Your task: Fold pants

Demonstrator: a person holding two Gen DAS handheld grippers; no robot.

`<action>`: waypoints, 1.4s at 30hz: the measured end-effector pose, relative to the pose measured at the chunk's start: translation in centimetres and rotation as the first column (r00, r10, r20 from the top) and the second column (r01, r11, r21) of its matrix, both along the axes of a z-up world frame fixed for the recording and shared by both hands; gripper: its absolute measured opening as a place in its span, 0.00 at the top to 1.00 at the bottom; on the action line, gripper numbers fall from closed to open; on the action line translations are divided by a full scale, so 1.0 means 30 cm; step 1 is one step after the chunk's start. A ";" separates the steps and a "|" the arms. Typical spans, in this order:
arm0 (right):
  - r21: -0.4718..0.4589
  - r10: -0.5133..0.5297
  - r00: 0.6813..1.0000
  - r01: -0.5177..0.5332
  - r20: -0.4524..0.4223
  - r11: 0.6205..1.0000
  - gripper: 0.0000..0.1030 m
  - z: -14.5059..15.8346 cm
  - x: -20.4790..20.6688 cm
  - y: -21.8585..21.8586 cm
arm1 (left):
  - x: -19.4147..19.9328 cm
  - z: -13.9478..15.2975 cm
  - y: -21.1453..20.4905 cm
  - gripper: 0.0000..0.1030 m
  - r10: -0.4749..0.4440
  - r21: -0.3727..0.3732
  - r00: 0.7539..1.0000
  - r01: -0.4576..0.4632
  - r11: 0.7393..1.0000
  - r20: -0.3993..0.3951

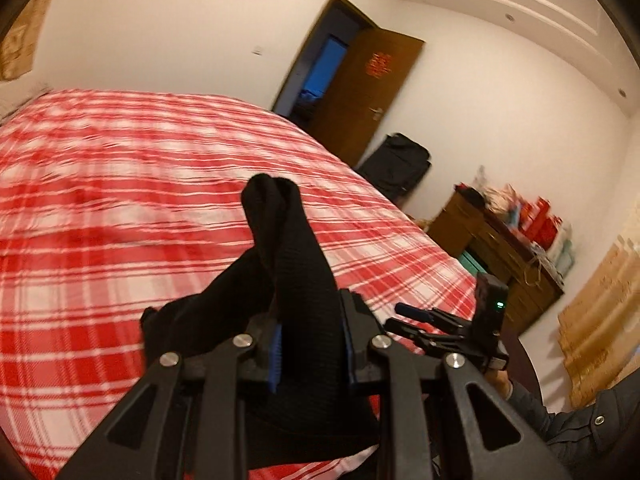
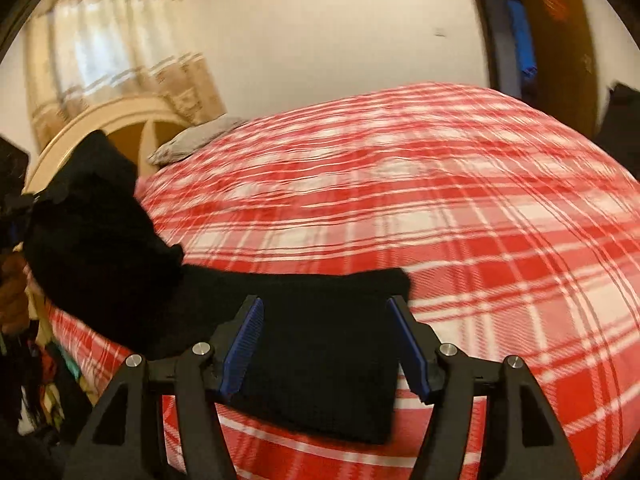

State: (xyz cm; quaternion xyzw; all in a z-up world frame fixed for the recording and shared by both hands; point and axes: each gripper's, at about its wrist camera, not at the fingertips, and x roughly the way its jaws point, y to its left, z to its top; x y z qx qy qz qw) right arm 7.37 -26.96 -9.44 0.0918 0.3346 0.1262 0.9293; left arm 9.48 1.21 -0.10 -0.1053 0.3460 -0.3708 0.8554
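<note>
The black pants point(image 1: 292, 264) rise in a bunched strip from between the blue pads of my left gripper point(image 1: 312, 354), which is shut on them above the bed. In the right wrist view, the pants point(image 2: 320, 360) lie folded flat on the plaid cover near the bed's front edge, and their left part point(image 2: 88, 232) is lifted up and away to the left. My right gripper point(image 2: 328, 346) hovers over the flat part, jaws wide open with nothing pinched. The left wrist view also shows the right gripper point(image 1: 400, 317), low at the right.
A red and white plaid cover point(image 2: 460, 208) spreads over the bed. A grey pillow point(image 2: 196, 140) and a curved headboard point(image 2: 120, 120) are at its far left. A brown door point(image 1: 360, 92), black suitcase point(image 1: 400, 164) and cluttered wooden dresser point(image 1: 500, 248) stand beyond the bed. A sleeve point(image 1: 580, 420) shows at lower right.
</note>
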 end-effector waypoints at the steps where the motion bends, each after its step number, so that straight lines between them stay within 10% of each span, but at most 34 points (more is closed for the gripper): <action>1: 0.017 -0.018 1.000 0.019 -0.009 1.000 0.37 -0.008 0.001 -0.024 | -0.001 0.005 -0.024 0.77 -0.016 0.005 1.000 0.016 1.000 0.003; 26: 0.147 -0.187 0.981 0.191 -0.041 0.970 0.37 -0.094 0.007 -0.224 | 0.068 -0.295 -0.587 0.75 -0.145 0.284 0.979 0.181 0.941 -0.145; 35: 0.194 -0.205 0.978 0.208 -0.033 0.959 0.37 -0.096 0.001 -0.255 | -0.011 -0.180 -0.550 0.27 -0.187 0.245 0.982 0.189 0.951 -0.032; 42: 0.219 -0.102 0.994 0.109 -0.042 0.970 0.37 -0.018 -0.004 -0.153 | 0.034 -0.223 -0.316 0.12 0.018 0.367 0.997 -0.047 0.929 0.080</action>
